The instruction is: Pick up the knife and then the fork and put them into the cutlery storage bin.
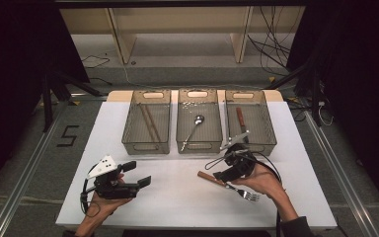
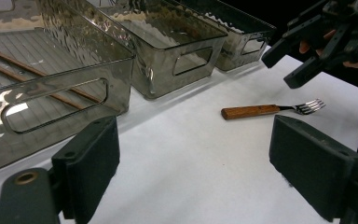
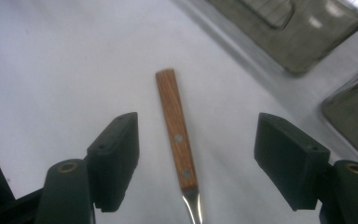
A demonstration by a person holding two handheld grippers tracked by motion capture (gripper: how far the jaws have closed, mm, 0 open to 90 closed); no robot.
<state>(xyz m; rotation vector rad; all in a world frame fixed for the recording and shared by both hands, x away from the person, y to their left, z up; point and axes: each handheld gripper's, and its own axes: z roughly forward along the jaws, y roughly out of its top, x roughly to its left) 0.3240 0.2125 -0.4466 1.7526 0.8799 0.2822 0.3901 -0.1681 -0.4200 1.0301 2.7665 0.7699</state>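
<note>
Fork (image 3: 177, 140), riveted wooden handle

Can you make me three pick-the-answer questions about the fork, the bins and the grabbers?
1. Where is the fork?
A. in a bin
B. flat on the white table
C. held up in the air

2. How many see-through bins stand in a row?
A. two
B. three
C. five

3. How are the right gripper's jaws?
A. open, with the fork handle between them
C. shut tight on a spoon
B. holding a knife

Answers: 1 B, it lies on the tabletop in front of the bins. 2 B, the left bin, middle bin and right bin. 3 A, both pads stand clear of the wooden handle.
</note>
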